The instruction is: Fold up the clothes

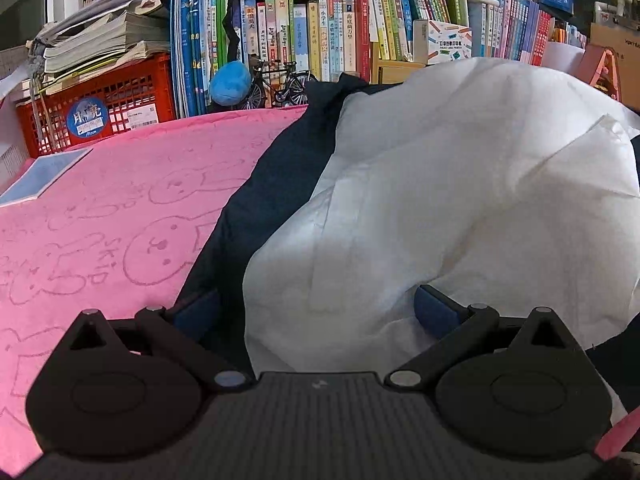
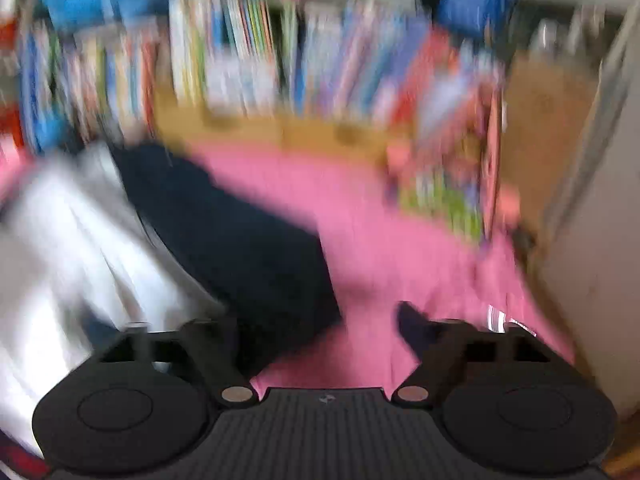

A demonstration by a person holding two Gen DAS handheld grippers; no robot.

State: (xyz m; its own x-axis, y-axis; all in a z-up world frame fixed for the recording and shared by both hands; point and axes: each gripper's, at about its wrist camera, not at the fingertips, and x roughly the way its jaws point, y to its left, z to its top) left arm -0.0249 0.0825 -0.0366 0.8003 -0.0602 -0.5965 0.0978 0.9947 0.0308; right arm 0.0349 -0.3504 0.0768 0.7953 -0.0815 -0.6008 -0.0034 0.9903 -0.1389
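White-and-navy garment (image 1: 460,208) bunched on pink rabbit-print blanket (image 1: 120,220), white panel heaped over navy cloth, bookshelf (image 1: 320,32) behind. Left gripper (image 1: 316,312) spread wide around the white fold, pads apparently not pinching; right gripper (image 2: 320,320) wide open and empty over bare blanket just beside the navy edge, view blurred. Probably mid-fold, between grabs: next, pinch an edge and carry it across.

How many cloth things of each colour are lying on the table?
White garment: 1
Dark navy garment: 1
Pink bunny-print cover: 1
Total: 3
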